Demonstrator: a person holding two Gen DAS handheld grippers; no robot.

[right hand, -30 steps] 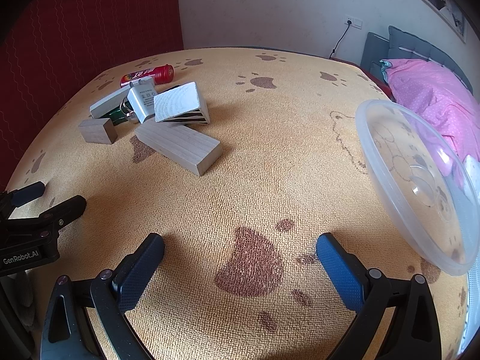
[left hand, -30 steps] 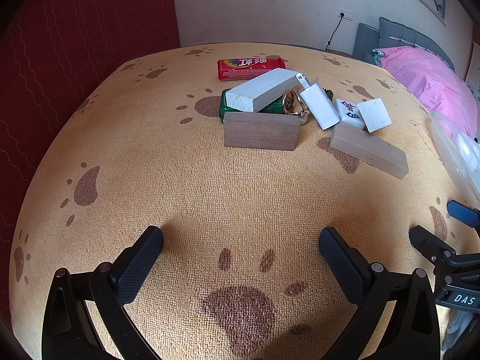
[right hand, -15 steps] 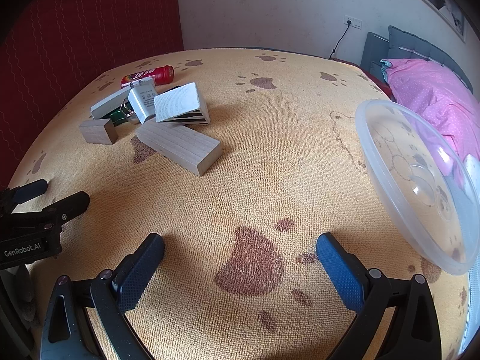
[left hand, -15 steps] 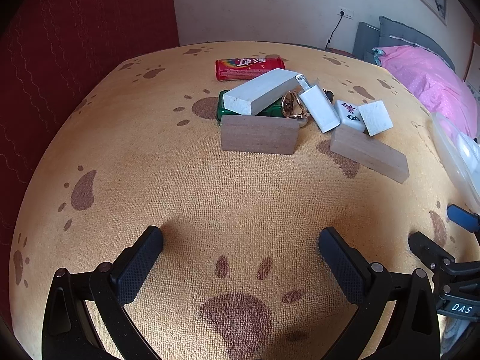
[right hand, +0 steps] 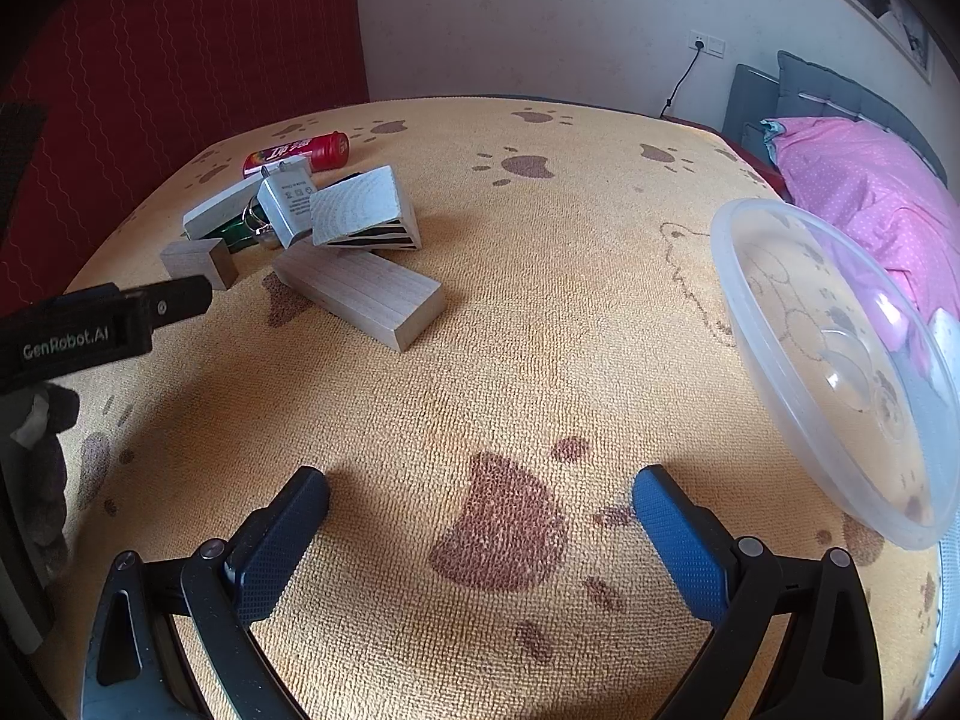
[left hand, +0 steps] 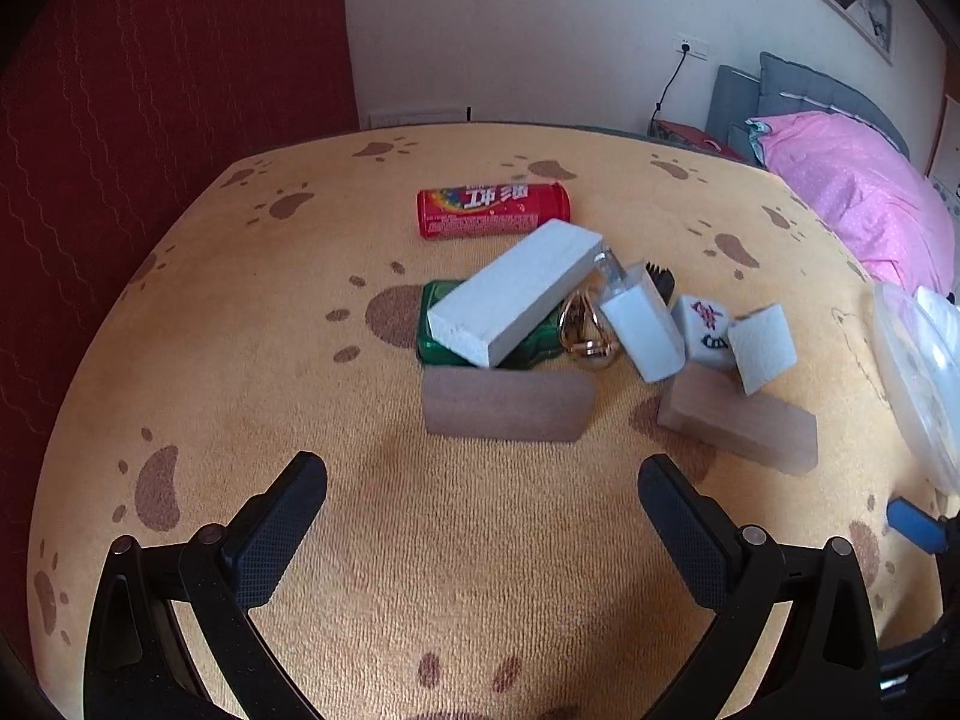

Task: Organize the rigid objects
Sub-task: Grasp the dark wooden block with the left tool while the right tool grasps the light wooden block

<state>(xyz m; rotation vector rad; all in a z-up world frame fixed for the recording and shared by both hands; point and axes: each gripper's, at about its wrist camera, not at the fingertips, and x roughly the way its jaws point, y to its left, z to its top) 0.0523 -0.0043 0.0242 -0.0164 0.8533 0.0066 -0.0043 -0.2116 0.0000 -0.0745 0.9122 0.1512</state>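
Observation:
A pile of rigid objects lies on the orange paw-print cloth (left hand: 480,540). It holds a red can (left hand: 493,210), a white block (left hand: 516,294) resting on a green tin (left hand: 435,330), a dark wooden block (left hand: 507,405), a light wooden block (left hand: 738,420), a white charger (left hand: 639,327), a mahjong tile (left hand: 702,324), a gold ring (left hand: 585,330) and a small white block (left hand: 762,339). My left gripper (left hand: 480,516) is open and empty, just short of the dark block. My right gripper (right hand: 480,516) is open and empty, with the pile (right hand: 336,222) at its far left.
A clear plastic bowl (right hand: 828,360) sits tilted at the right edge of the table. A pink bed (right hand: 864,180) lies beyond it. A red curtain (left hand: 150,120) hangs at the left. The left gripper body (right hand: 90,324) shows in the right wrist view.
My left gripper has moved forward toward the pile, so the objects look closer. The right gripper has stayed nearly still; the left gripper body has come further into its view.

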